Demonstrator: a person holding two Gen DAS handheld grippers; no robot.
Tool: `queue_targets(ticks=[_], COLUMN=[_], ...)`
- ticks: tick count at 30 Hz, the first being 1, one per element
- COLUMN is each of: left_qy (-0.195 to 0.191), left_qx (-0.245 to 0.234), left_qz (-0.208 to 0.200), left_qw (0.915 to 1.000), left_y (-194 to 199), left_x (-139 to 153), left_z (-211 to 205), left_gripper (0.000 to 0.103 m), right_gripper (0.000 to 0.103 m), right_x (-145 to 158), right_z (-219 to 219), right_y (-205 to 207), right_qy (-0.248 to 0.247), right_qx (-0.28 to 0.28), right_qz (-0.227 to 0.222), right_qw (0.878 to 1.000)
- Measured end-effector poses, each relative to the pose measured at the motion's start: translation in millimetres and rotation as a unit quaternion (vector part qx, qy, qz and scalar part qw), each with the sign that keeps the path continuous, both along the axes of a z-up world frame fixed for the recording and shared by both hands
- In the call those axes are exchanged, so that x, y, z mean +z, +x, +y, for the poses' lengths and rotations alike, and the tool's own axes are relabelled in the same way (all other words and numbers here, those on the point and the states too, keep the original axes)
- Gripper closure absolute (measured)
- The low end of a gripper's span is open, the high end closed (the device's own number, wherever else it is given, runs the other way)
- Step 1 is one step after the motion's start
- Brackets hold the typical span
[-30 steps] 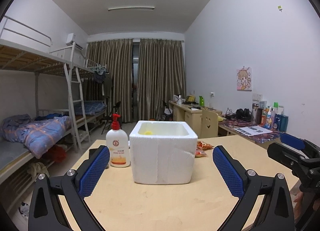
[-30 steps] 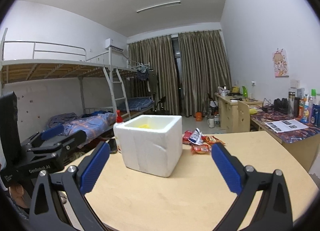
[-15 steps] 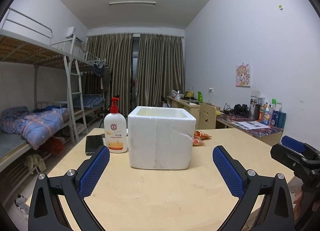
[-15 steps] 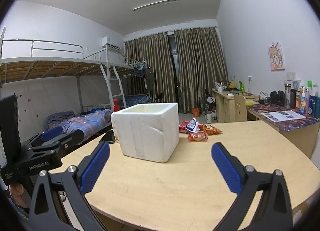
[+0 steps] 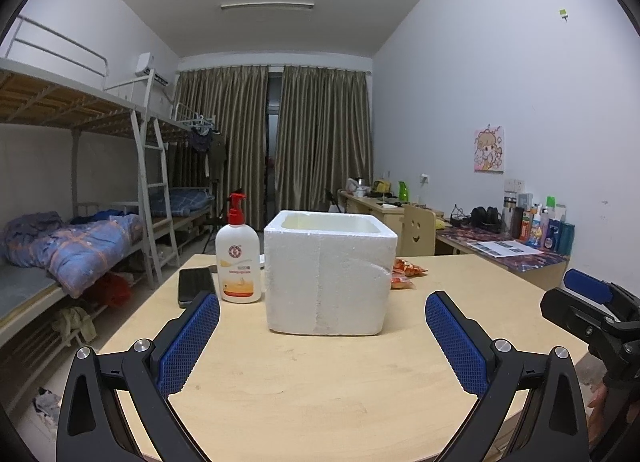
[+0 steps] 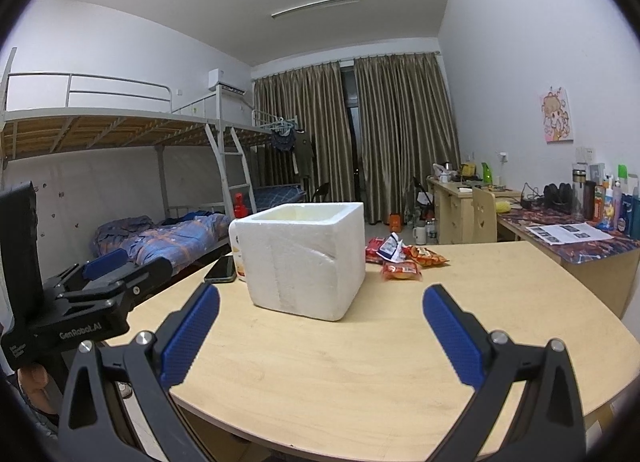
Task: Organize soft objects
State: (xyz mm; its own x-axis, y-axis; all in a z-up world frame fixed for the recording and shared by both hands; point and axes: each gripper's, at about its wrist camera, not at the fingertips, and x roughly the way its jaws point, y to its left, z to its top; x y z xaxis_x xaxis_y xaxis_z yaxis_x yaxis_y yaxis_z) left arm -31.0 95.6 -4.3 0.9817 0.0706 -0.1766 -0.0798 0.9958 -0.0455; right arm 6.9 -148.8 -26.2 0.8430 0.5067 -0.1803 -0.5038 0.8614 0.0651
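A white foam box (image 5: 330, 276) (image 6: 306, 260) stands upright on the wooden table (image 5: 320, 374), its inside hidden from this low angle. Several red and orange snack packets (image 6: 402, 258) (image 5: 406, 272) lie behind and to the right of it. My left gripper (image 5: 322, 336) is open and empty, held level in front of the box. My right gripper (image 6: 320, 332) is open too, nothing between its blue pads, a short way before the box. Each gripper shows at the edge of the other's view.
A white pump bottle with a red top (image 5: 238, 258) and a dark phone (image 5: 196, 285) sit left of the box. A bunk bed (image 5: 60, 230) stands at the left, cluttered desks (image 6: 560, 222) along the right wall. The table's curved front edge (image 6: 360, 414) is close.
Both grippers have dropped lower and levelled out, so the box's inside and the yellow thing in it have gone out of sight. Both grippers stay open.
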Motion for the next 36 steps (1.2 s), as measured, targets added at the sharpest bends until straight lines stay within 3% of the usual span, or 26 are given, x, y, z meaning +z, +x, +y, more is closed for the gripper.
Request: queue_targets(ticks=[36], left_qy=[0.007], left_qx=[0.000], left_qz=[-0.003], left_qw=[1.0000], left_y=[-5.6], left_x=[-5.1], left_z=[0.6], left_gripper=[0.000], right_gripper=[0.000], right_x=[-2.1], right_z=[1.0], right_y=[2.8], right_qy=[-0.003], right_qx=[-0.001], right_qz=[0.007], right_qw=[1.000])
